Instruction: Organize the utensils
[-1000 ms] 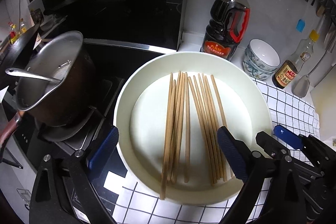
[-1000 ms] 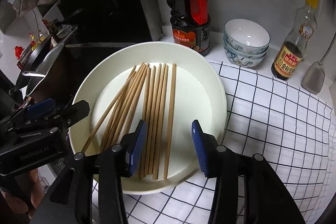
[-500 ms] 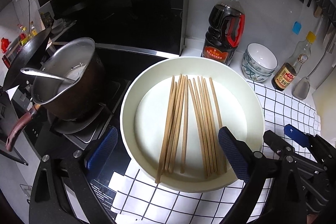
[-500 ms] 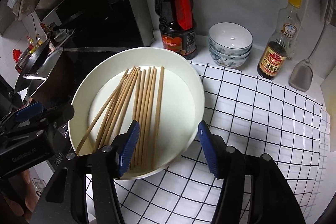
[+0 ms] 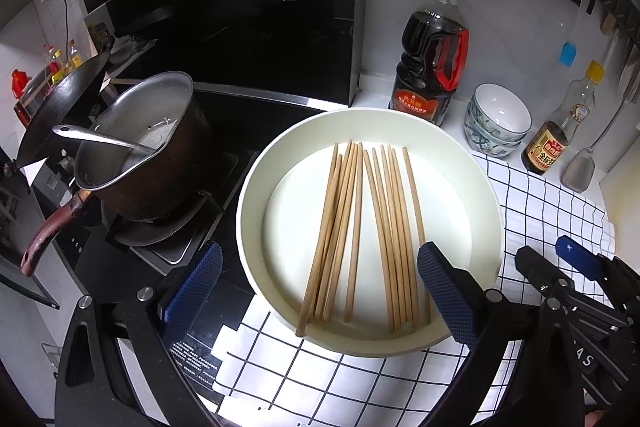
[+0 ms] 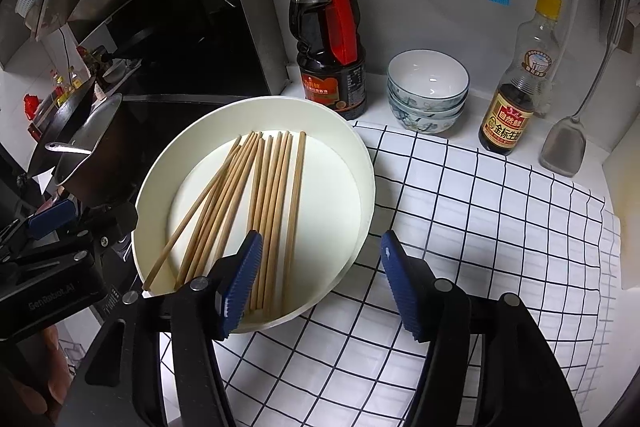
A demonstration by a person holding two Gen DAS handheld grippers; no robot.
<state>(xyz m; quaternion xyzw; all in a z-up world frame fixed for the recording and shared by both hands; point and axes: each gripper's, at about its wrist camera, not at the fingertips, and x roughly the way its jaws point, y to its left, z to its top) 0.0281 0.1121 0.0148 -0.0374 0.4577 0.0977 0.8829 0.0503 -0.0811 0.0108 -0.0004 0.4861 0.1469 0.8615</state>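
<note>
Several wooden chopsticks (image 5: 356, 231) lie side by side in a wide white dish (image 5: 486, 187) on the counter; they also show in the right wrist view (image 6: 276, 203), in the same dish (image 6: 360, 163). My left gripper (image 5: 320, 291) is open and empty, its fingers straddling the dish's near left rim. My right gripper (image 6: 320, 283) is open and empty, above the dish's near right rim. Each gripper shows in the other's view, the right one (image 5: 576, 267) and the left one (image 6: 56, 223).
A metal pot with a ladle (image 5: 136, 147) sits on the stove at left, a wok (image 5: 60, 107) behind it. A large soy sauce bottle (image 5: 432, 55), stacked bowls (image 5: 498, 119), a small sauce bottle (image 5: 560, 131) and a spatula (image 6: 564, 143) line the back wall. A checked cloth (image 6: 480, 211) covers the counter.
Both grippers have drawn back and up from the dish, so it looks smaller and further off. The right gripper has shifted right and its jaws have opened wider. The chopsticks have not moved.
</note>
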